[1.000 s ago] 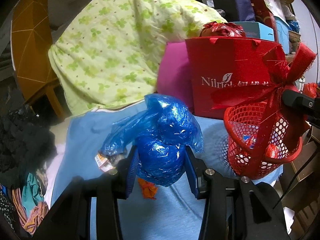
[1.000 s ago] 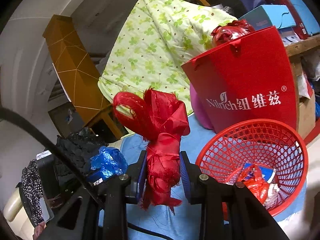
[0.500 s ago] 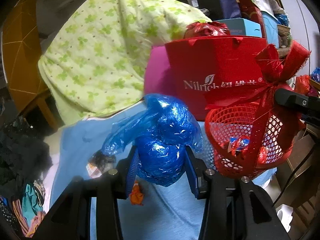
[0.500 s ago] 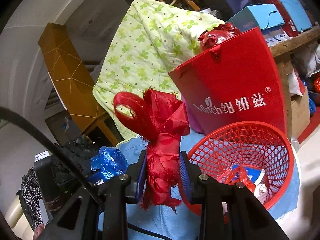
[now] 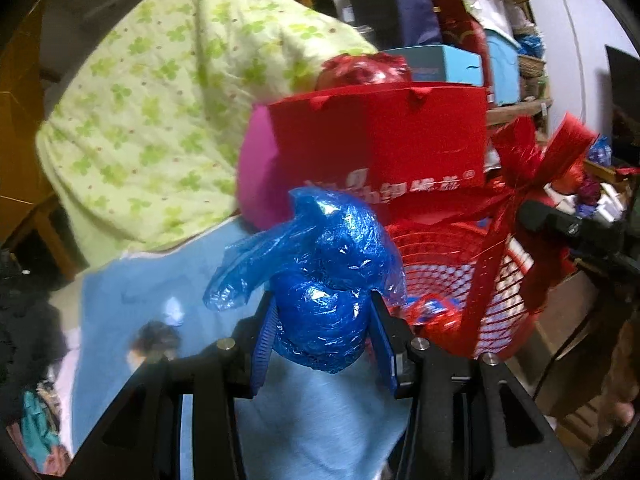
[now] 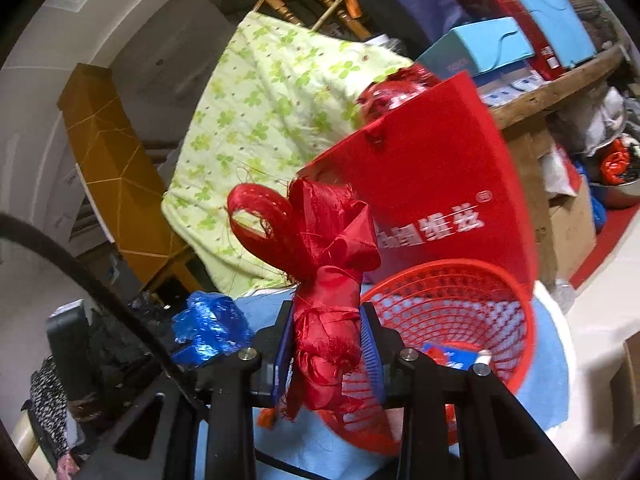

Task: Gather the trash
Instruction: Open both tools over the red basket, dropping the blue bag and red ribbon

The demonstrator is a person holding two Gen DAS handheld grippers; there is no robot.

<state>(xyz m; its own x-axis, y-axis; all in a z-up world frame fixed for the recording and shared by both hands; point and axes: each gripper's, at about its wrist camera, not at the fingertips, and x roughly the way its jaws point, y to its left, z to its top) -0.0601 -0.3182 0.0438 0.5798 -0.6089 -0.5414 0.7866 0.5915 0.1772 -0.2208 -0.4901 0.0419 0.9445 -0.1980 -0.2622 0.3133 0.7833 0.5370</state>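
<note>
Ribbon (image 6: 326,280) clamped in the right gripper (image 6: 326,354) could snag the red basket (image 6: 500,280) rim, while the left gripper (image 5: 323,330) grips the blue bag (image 5: 320,276).

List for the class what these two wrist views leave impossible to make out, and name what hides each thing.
- Red basket contents: right wrist view, mostly behind the held red ribbon bundle and the gripper body.
- White lettering on the red paper bag: left wrist view, smeared by motion blur and partly covered by the blue plastic bag.
- Small dark item on the blue cloth: left wrist view, too blurred to identify.
</note>
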